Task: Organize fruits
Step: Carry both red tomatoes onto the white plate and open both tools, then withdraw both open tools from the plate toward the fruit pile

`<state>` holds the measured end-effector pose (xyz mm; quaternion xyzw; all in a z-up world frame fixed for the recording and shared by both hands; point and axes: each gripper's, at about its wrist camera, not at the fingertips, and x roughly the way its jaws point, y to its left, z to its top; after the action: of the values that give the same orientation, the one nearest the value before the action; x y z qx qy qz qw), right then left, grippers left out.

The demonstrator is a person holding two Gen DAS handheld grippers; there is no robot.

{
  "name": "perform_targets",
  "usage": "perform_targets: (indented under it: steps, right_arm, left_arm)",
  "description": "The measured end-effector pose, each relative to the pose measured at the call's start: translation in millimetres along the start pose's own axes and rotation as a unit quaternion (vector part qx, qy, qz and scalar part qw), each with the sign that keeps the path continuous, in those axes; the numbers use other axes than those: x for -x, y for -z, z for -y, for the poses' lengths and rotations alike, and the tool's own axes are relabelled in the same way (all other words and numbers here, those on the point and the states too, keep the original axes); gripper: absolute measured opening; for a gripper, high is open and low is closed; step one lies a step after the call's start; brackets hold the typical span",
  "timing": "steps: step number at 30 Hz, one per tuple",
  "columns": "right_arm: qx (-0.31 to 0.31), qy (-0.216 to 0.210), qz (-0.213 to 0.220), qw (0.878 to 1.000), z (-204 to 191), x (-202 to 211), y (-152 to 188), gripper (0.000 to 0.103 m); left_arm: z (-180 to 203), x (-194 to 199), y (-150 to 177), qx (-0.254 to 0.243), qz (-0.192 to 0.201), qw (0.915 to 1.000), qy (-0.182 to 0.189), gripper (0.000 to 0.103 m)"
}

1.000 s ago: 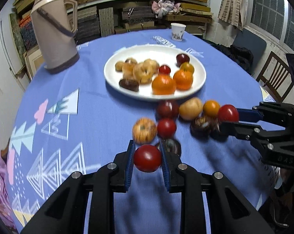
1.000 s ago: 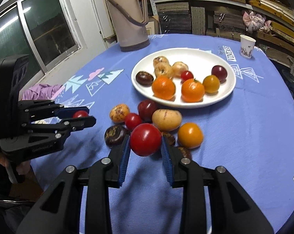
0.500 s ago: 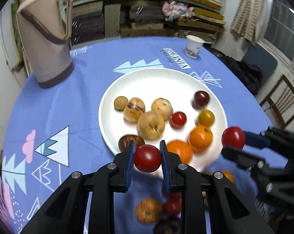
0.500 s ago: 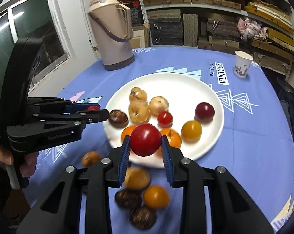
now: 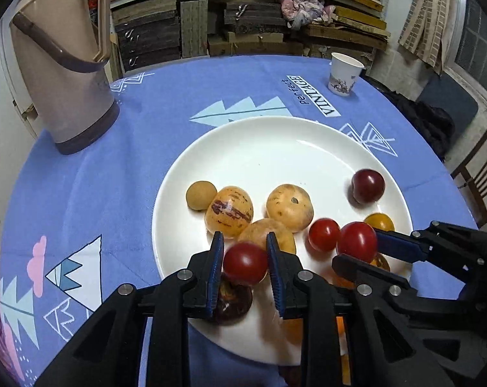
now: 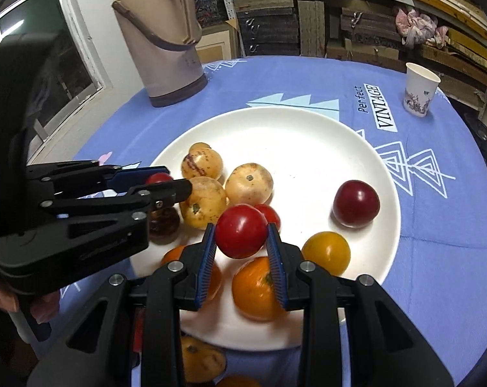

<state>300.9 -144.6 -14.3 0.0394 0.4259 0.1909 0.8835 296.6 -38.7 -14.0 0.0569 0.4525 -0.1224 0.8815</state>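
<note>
Beige thermos (image 5: 61, 64) and paper cup (image 5: 344, 74) stand beyond the fruit-crowded plate (image 5: 269, 148).

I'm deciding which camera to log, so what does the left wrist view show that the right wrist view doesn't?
Only the left wrist view shows the wooden chair beside the table.

Only the right wrist view shows the window and a yellowish fruit lying off the plate on the blue tablecloth.

Both show the white plate, thermos, paper cup, and each gripper, left gripper and right gripper, closed on a red tomato.
</note>
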Motion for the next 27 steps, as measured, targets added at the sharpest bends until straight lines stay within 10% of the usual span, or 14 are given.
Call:
perform_targets:
  steps: [1, 3, 18, 27]
  right_arm:
    - [-0.006, 0.002, 0.002, 1.000, 2, -1, -1, 0.032]
    - [-0.017, 0.002, 0.004, 1.000, 7, 1, 0, 0.035]
    - [-0.030, 0.017, 0.041, 0.999, 13, 64, 34, 0.051]
    - [-0.039, 0.047, 0.076, 0.995, -4, 101, 73, 0.097]
  left_arm:
    - [-2, 0, 0, 0.006, 0.002, 0.9999, -0.015, 0.065]
    - [-6, 0, -1, 0.017, 0.007, 0.9989, -0.044, 0.084]
    - [-12, 44, 22, 0.014, 0.032, 0.9987, -0.038, 0.085]
    - [-14, 74, 70, 0.010, 0.031, 0.9985, -0.044, 0.085]
